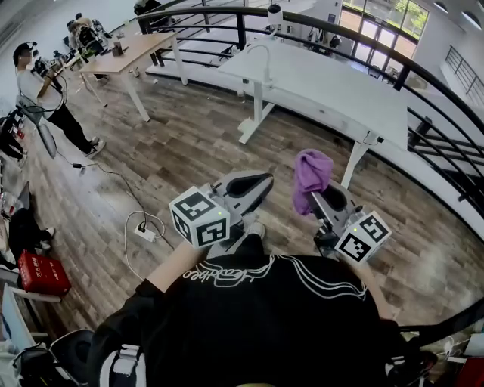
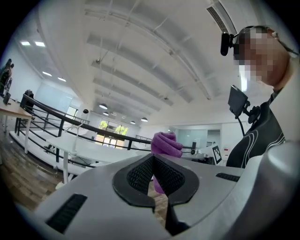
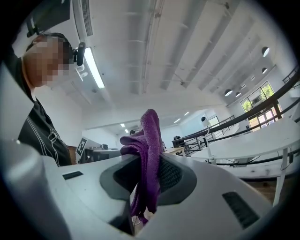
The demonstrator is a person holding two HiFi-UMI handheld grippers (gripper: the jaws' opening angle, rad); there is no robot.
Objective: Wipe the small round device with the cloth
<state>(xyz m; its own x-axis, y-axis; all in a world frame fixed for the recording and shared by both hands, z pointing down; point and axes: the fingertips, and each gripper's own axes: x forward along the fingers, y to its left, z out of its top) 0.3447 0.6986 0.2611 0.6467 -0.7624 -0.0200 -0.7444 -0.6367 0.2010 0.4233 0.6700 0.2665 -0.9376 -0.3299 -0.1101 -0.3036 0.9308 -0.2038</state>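
Purple cloth [image 1: 311, 175] stands up in a bunch from the right hand-held gripper [image 1: 321, 198]. Its jaws are clamped on the lower folds, and in the right gripper view the fabric fills the gap between the pads while a tail hangs below. The left hand-held gripper [image 1: 253, 184] is closed with nothing in it. The purple we see past its jaws in its own view is that same cloth, just beside it. We hold both tools roughly level in front of the chest, above the wood floor [image 1: 189, 143] and not above the counter [image 1: 333, 91]. In the head view the left one points toward 2 o'clock and the right one toward 10 o'clock, so the tips converge. We take the small round white thing [image 1: 274, 13] near the counter's far edge to be the device, though it is too small to be sure or to read its long axis. It lies well apart from both tools, near 12 o'clock from the left and 11 o'clock from the right. The left looks slightly nearer, but the right carries the cloth. We judge that no wiping has begun, and that the right tool must swing its axis toward 12 o'clock and cross the counter.
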